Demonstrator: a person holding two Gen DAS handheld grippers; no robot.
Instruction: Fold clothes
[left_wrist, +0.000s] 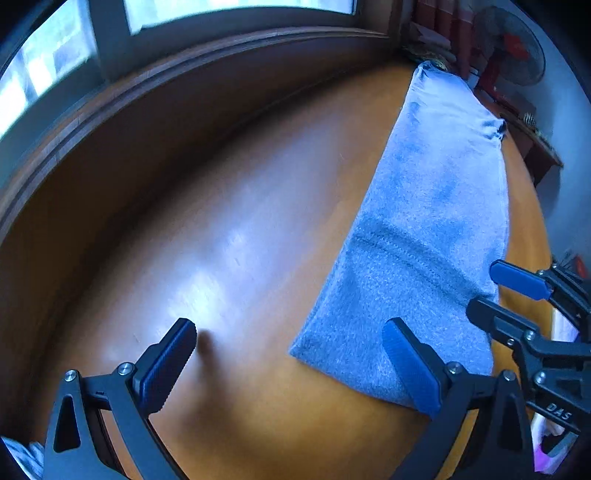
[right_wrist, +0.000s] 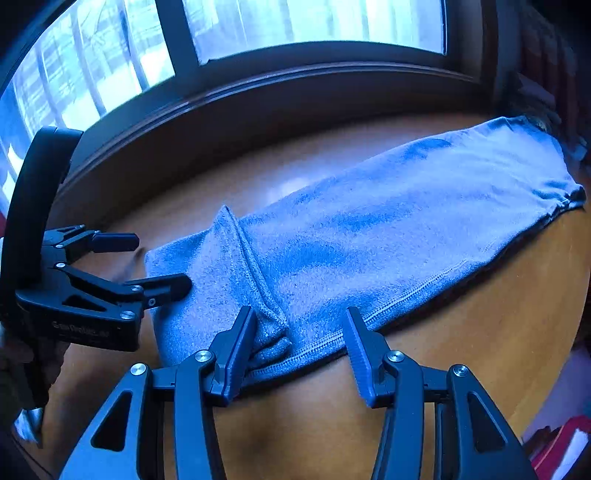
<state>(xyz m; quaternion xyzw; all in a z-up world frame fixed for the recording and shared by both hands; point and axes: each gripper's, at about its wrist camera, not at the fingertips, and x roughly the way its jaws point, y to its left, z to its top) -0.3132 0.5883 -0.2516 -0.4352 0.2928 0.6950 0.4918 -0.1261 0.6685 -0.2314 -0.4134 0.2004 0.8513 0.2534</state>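
Here, one line per thing, largest first.

Desk (right_wrist: 498, 317): one, orange-brown wood, glossy, with a curved far edge under the window (right_wrist: 295, 26).

Cloth (right_wrist: 388, 236): one, blue-grey fleece, folded into a long narrow band lying flat on the desk. In the right wrist view its long axis runs from the near left to the far right corner of the desk, where the far end is gathered and puckered. In the left wrist view the same band (left_wrist: 424, 229) runs from the near edge away toward the far right. A raised fold crosses the band near its near end. A stitched hem follows the near long edge.

Left gripper (left_wrist: 291, 362): one, jaws spread wide, nothing between them. One finger hangs over bare desk, the other over the cloth's near end.

Right gripper (right_wrist: 301, 347): one, jaws spread about halfway, standing over the near hem. The left finger touches the raised fold. The pads do not pinch the cloth.

Fan (left_wrist: 513, 44): one, blurred, beyond the far right corner.
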